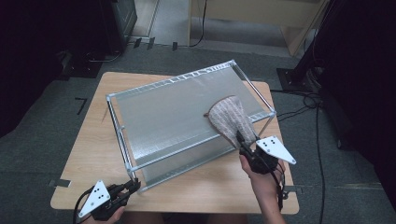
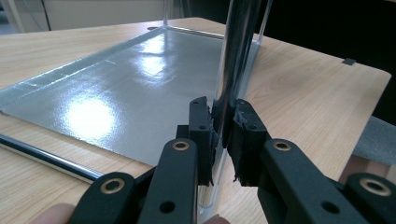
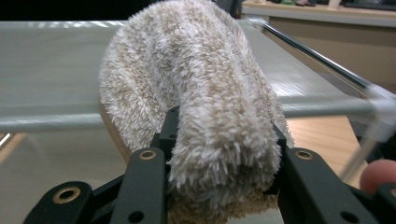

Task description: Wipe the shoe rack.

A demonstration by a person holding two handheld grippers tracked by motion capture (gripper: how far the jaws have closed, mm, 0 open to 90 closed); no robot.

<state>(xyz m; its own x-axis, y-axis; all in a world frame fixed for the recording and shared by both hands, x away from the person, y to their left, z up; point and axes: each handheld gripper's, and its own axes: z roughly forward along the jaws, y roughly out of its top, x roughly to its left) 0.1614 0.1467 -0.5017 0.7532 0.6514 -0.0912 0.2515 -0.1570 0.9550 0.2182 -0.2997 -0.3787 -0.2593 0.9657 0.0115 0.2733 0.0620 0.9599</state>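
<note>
At the right tool [image 3: 219, 154], jaws are partway closed and clamped on a bunched fold of the fluffy cloth [image 3: 201, 93]; the rest of the cloth drapes on the top shelf of the wire rack [image 1: 187, 116], near its right front corner. Left tool [image 2: 223, 135] is nearly fully closed, pinching the rack's front-left chrome post [image 2: 236, 56], likely to brace it.

Risks:
- Grip is on loose pile only. A fast drag could let the cloth slip out or bunch up.
- Cloth edge sits close to the shelf rim; it could slide off onto the tabletop [image 1: 88, 158].
- Post is slick and round. If the left tool slips, the rack could skate or rock under wiping load.

View differences:
- High view gives the overall layout: cloth position on the shelf, both hands.
- Right tool view shows how deep the fold sits between the pads.
- Left tool view shows pad contact on the post and the lower shelf sheet [image 2: 116, 88].
</note>
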